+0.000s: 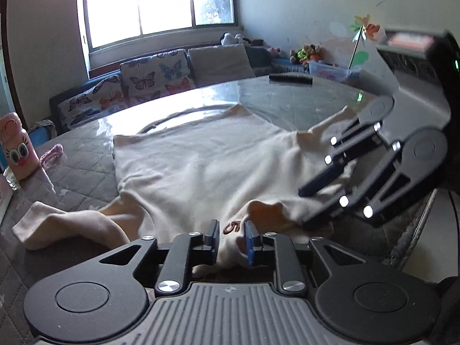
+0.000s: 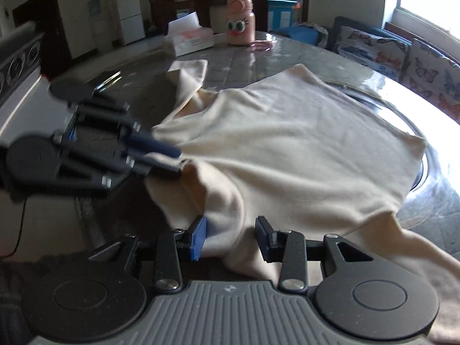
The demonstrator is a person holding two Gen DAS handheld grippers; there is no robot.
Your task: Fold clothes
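A cream shirt (image 1: 201,158) lies spread across the counter (image 1: 287,97), stretching away ahead of both tongs, w/ its collar end bunched right at their tips. One sleeve (image 1: 66,224) trails off to the outer side of the left tongs (image 1: 231,240); the other sleeve (image 2: 388,247) runs past the outer side of the right tongs (image 2: 230,237). Left tongs: narrow, a fold of cream cloth w/ a dark red mark on it sits between the pads, and they look closed on it, though the left pad's contact isn't certain. Right tongs: about half open, straddling a hump of cloth; in the right wrist view a clear gap shows at the right-hand pad, so nothing is gripped yet. The two tongs sit near each other along the same edge. Step in hand, by the look of it: taking hold of the collar end at 2 points before a first fold. Next move prob. calls for the right tongs to close on the hump, then both lift evenly & carry the edge over the body toward the far hem, keeping the cloth taut so it doesn't crease. Beyond the shirt, well past the left tongs' outer side, stands a pink bottle (image 1: 18,146)
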